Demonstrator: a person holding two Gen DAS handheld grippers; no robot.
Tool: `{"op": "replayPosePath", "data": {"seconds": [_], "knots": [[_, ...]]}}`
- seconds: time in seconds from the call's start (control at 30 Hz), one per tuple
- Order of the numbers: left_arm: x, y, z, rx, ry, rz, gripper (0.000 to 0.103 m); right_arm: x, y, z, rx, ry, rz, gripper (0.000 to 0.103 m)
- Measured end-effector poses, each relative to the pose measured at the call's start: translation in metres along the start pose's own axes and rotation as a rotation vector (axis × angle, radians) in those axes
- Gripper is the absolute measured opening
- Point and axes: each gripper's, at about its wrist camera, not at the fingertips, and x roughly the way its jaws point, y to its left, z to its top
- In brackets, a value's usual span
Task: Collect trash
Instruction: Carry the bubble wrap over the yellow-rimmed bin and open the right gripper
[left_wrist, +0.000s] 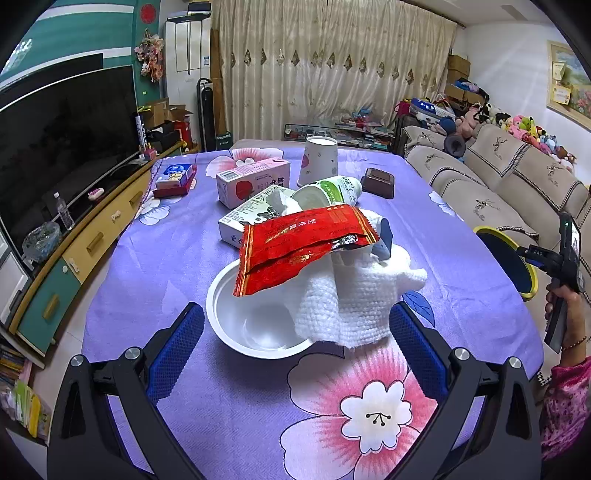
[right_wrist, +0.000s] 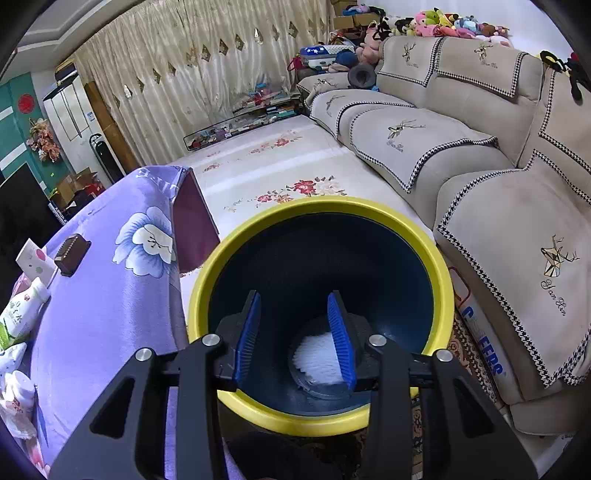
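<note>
We see one white bowl (left_wrist: 255, 317) holding one red wrapper (left_wrist: 295, 247) and one white tissue (left_wrist: 354, 299). Our left gripper (left_wrist: 295, 332) stands spread wide around the bowl; our right gripper (right_wrist: 293, 336), parted and empty, hangs over one yellow-rimmed bin (right_wrist: 321, 210).

A purple tablecloth (left_wrist: 155, 280) printed with pink and white flowers; a white bowl (left_wrist: 255, 325) under a red wrapper (left_wrist: 299, 247) and white waffle-weave towel (left_wrist: 354, 302); a yellow-rimmed, dark-blue bin (right_wrist: 321, 306); blue-padded black grippers.
</note>
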Motion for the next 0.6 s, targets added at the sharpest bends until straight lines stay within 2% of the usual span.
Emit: {"op": "replayPosePath", "data": {"seconds": [0.3,0.6], "knots": [[0.013,-0.002,0.007,0.028,-0.010,-0.010,0.099,-0.012,0.010,-0.003,-0.010,-0.011,0.032,0.039],[0.037,-0.003,0.027,0.082,-0.024,-0.013,0.099,-0.012,0.020,-0.008,-0.025,0.000,0.053,0.040]]}}
